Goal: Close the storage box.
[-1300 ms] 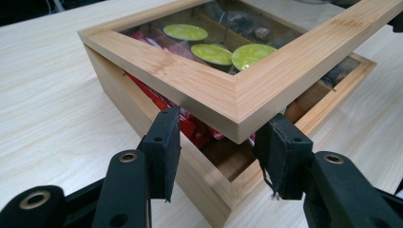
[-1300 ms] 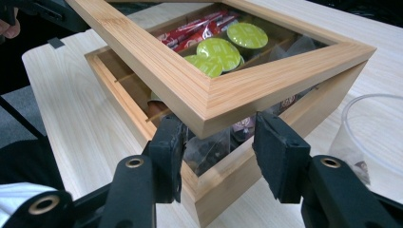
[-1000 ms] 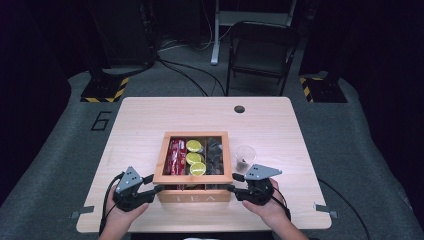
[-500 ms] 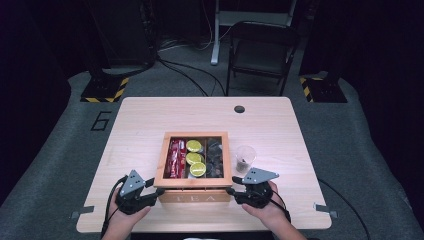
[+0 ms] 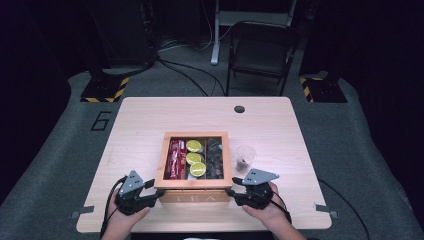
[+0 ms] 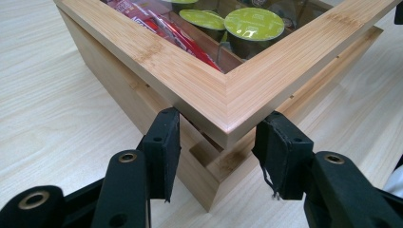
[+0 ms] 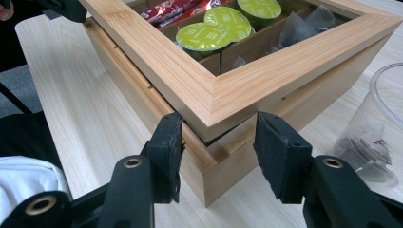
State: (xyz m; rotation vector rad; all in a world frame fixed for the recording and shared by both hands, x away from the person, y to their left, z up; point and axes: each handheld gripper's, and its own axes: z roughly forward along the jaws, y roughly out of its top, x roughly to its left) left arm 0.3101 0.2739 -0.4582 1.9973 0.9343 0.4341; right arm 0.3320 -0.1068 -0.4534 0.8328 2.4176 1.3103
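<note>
**Both grippers at the near corners of the wooden tea box**

The light wooden bench (image 5: 150, 120) carries a wooden tea box (image 5: 195, 192) near its front edge, roughly centred. Its glass-paned lid (image 6: 237, 90) sits slightly raised above the base at the near corners, a dark gap showing beneath it in both gripper views. Inside (seen through the pane) lie red packets (image 5: 175, 159) on the left, green-topped capsules (image 5: 195, 159) in the middle and dark tea bags (image 5: 216, 157) on the right. A clear plastic cup (image 5: 245, 157) stands just beside the box's right side, holding something dark, probably a tea bag.

The left gripper (image 6: 216, 142) is spread wide around the box's near left corner, jaws on either side of the lid's edge, clamping nothing. The right gripper (image 7: 218, 140) stands equally wide at the near right corner, also holding nothing.
</note>
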